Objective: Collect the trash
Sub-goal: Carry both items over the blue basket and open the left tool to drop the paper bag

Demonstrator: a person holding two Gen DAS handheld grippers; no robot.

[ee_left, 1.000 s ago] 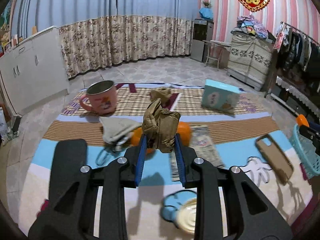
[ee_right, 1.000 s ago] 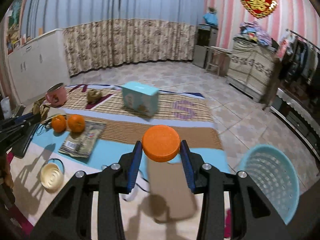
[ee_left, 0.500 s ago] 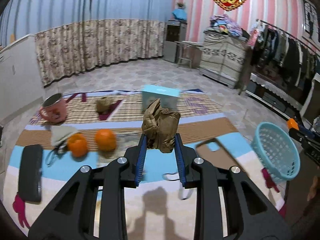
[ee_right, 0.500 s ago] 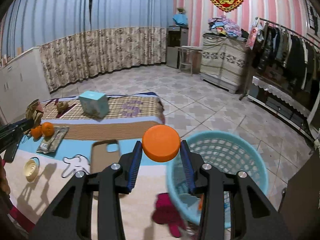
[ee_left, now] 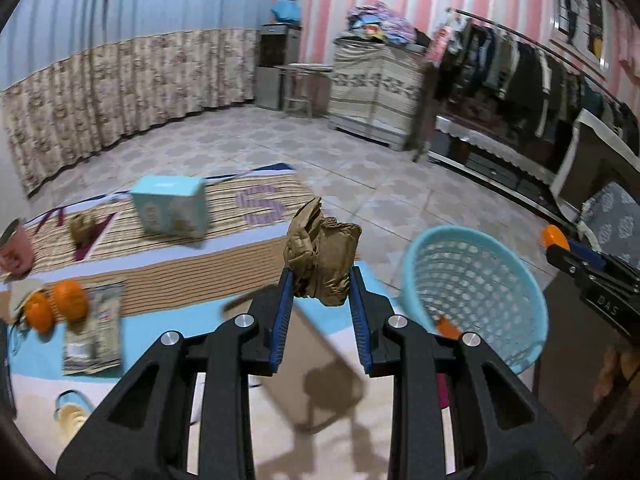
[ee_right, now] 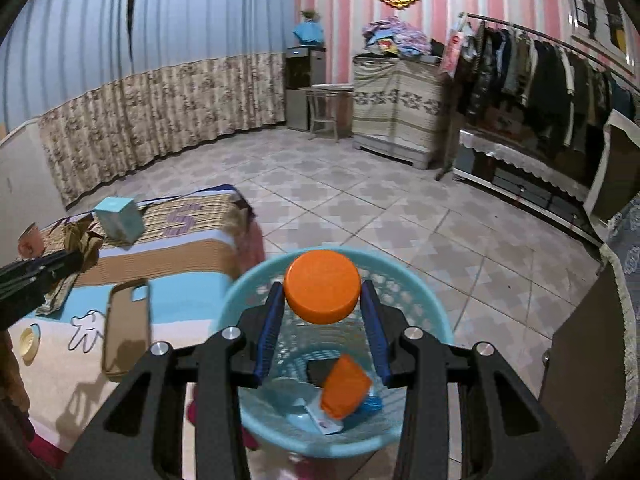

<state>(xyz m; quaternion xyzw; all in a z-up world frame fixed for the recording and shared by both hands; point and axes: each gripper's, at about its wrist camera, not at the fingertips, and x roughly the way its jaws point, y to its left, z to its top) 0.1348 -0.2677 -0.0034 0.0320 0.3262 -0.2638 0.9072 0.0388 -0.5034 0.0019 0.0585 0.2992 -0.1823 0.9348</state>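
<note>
My left gripper (ee_left: 322, 280) is shut on a crumpled brown paper wad (ee_left: 322, 250), held above the blanket's right part, left of the light blue basket (ee_left: 516, 276). My right gripper (ee_right: 323, 300) is shut on a round orange cap (ee_right: 322, 292), directly over the basket (ee_right: 248, 292), which holds an orange wrapper (ee_right: 345, 390) and other scraps. In the left wrist view the right gripper (ee_left: 568, 250) shows at the right edge with the cap (ee_left: 555, 237). In the right wrist view the left gripper (ee_right: 78, 256) and its wad (ee_right: 82, 240) show at the far left.
On the blanket lie a brown phone case (ee_right: 126, 324), a light blue box (ee_left: 170, 206), two oranges (ee_left: 54, 306), a flat packet (ee_left: 94, 328), a pink mug (ee_left: 14, 248), another brown wad (ee_left: 82, 226) and a small cream lid (ee_right: 28, 340). A tiled floor (ee_right: 400, 216) spreads beyond.
Both grippers have swung to the right across the blanket. The basket came into the left view, and the right gripper with its cap now hangs over the basket's opening.
</note>
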